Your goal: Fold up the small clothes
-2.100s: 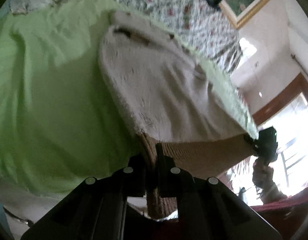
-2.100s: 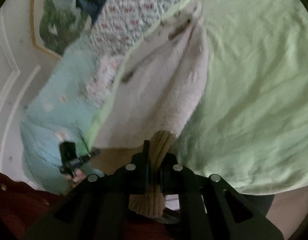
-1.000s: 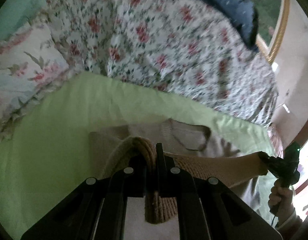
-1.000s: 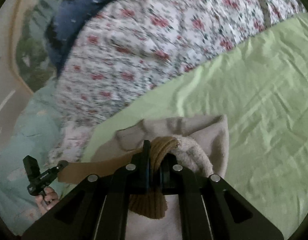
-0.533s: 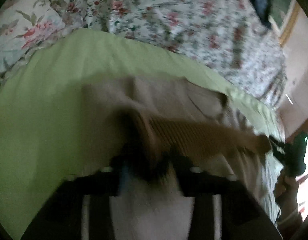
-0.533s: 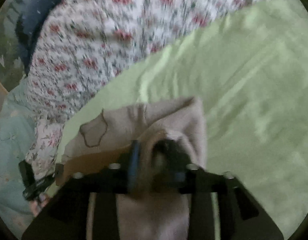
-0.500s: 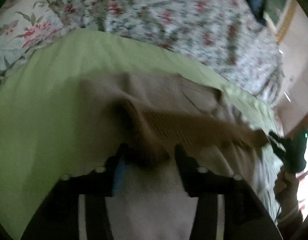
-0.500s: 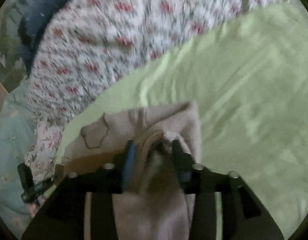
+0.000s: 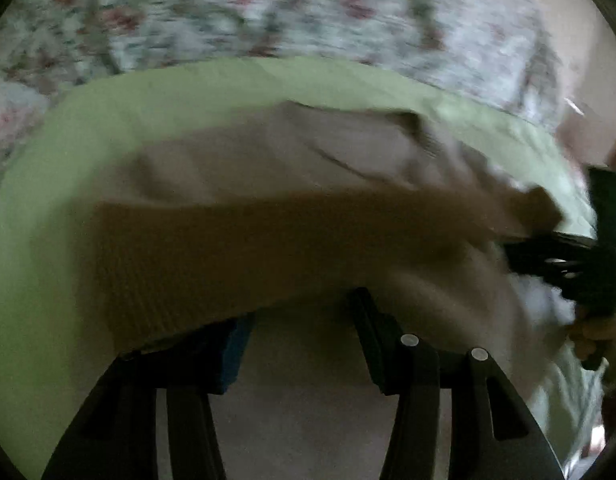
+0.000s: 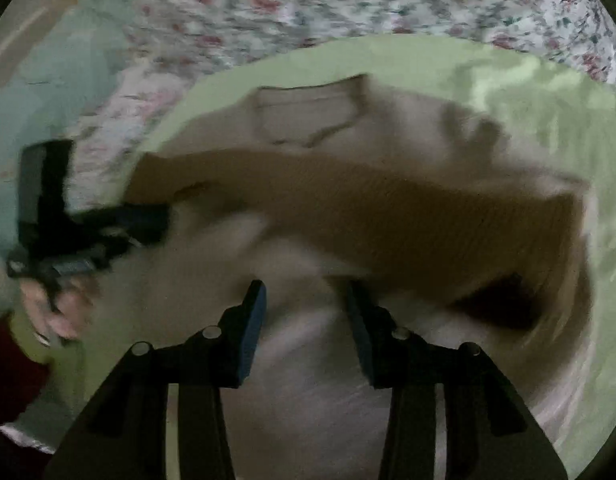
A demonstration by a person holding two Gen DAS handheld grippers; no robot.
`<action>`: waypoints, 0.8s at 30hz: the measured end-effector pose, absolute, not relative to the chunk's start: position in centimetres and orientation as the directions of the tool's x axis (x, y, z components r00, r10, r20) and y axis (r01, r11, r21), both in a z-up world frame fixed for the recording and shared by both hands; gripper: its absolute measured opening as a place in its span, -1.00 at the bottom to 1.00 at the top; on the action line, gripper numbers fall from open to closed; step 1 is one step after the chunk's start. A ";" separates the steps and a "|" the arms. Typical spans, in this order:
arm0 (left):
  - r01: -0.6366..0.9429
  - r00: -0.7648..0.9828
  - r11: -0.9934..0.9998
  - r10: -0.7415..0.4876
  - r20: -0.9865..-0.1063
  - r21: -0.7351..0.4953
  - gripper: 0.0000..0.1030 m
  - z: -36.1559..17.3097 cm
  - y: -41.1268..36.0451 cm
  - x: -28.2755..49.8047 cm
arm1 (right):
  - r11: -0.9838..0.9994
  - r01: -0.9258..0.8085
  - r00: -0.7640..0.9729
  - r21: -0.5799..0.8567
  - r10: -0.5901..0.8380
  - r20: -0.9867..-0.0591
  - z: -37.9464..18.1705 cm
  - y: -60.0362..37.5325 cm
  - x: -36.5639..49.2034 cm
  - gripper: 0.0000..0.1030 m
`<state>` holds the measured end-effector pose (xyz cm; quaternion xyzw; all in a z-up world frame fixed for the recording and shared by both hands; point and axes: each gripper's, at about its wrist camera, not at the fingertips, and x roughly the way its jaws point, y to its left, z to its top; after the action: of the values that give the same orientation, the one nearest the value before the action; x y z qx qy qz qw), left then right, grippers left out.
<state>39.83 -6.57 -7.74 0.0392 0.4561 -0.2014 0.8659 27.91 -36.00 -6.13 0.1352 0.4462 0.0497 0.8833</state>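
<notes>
My left claw (image 9: 303, 320) stands with its jaws wide apart, gripping nothing — the brown ribbed hem (image 9: 267, 248) of the small beige sweater (image 9: 267, 160) drapes just over its tips. My right claw (image 10: 303, 304) is likewise spread and empty, poised above the same garment, whose hem band (image 10: 388, 208) lies folded across the body. The sweater rests on a pale green sheet (image 10: 528, 92), a floral quilt (image 10: 348, 4) beyond.
</notes>
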 end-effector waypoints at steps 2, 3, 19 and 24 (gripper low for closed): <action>0.316 0.523 0.939 -0.290 -0.801 -0.134 -0.20 -7.3 -3.9 43.0 | 0.965 0.131 0.614 0.229 0.102 -0.783 -6.2 -38.4 28.6 -0.19; 0.289 0.529 0.944 -0.296 -0.795 -0.159 -0.19 -7.0 -2.8 44.1 | 0.951 0.227 0.629 0.211 0.023 -0.777 -6.1 -40.7 28.7 -0.19; 0.140 0.591 0.914 -0.386 -0.708 -0.381 0.18 -5.7 4.1 29.8 | 0.807 0.346 0.783 0.479 0.032 -0.621 -2.6 -39.5 16.7 -0.06; 0.105 0.555 0.879 -0.439 -0.707 -0.464 0.26 -7.6 4.2 23.8 | 0.784 0.309 0.780 0.538 0.115 -0.615 -3.7 -35.4 13.5 0.05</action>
<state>23.77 4.20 -7.60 -0.1881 0.4446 -0.1578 0.8614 13.50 -35.35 -3.68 0.3239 0.3273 -0.0548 0.8860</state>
